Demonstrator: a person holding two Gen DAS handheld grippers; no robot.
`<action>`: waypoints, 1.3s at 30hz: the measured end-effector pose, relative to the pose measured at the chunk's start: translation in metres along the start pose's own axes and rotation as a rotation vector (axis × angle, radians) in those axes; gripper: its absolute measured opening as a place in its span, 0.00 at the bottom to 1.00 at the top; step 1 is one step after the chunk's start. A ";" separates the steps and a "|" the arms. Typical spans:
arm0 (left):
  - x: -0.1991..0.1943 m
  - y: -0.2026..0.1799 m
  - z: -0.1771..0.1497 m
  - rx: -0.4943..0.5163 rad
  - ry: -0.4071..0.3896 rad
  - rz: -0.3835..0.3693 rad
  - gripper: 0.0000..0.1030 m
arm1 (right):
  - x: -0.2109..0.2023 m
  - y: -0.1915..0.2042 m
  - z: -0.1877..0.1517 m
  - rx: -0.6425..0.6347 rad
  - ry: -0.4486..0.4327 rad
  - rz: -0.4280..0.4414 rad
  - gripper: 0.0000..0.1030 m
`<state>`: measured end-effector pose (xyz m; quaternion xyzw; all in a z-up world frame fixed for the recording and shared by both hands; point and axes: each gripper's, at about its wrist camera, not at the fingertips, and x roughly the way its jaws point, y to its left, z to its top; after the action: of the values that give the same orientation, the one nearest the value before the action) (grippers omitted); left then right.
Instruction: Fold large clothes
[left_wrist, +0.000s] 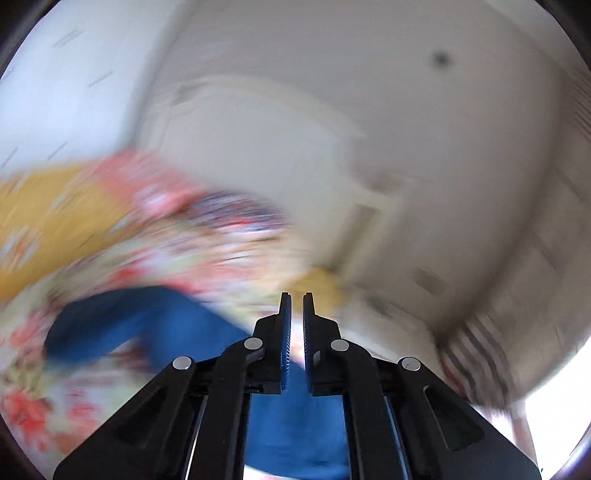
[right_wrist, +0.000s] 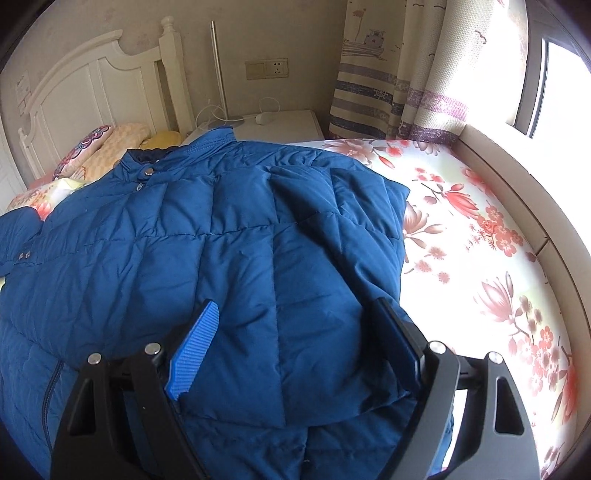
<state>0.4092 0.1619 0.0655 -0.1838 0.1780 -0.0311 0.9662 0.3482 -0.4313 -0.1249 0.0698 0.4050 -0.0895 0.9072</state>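
Note:
A blue quilted puffer jacket (right_wrist: 192, 240) lies front up on the floral bed sheet (right_wrist: 480, 236), collar toward the headboard. One sleeve (right_wrist: 332, 280) is folded over its body. My right gripper (right_wrist: 295, 306) is open wide, its jaws either side of the folded sleeve just above the jacket. The left wrist view is heavily blurred. My left gripper (left_wrist: 296, 295) has its jaws nearly together with a thin gap and nothing between the tips. It is raised, with blue jacket fabric (left_wrist: 155, 321) below and behind it.
Pillows (right_wrist: 96, 147) lie at the white headboard (right_wrist: 85, 85). A white nightstand (right_wrist: 280, 125) with a lamp pole and cables stands by the wall. Striped curtains (right_wrist: 399, 74) and a window (right_wrist: 554, 81) are at right, and a bed frame edge (right_wrist: 517, 177) borders the mattress.

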 end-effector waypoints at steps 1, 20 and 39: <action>-0.001 -0.031 -0.006 0.059 0.012 -0.048 0.04 | -0.001 0.000 0.000 0.003 -0.001 0.003 0.81; -0.009 0.085 -0.096 -0.546 0.127 -0.116 0.14 | -0.003 -0.009 -0.002 0.020 -0.006 0.051 0.82; 0.017 0.189 -0.037 -0.804 -0.054 0.165 0.12 | -0.003 -0.007 -0.001 0.011 -0.004 0.041 0.82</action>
<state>0.4114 0.3226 -0.0413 -0.5326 0.1648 0.1235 0.8209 0.3440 -0.4377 -0.1243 0.0830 0.4012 -0.0733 0.9093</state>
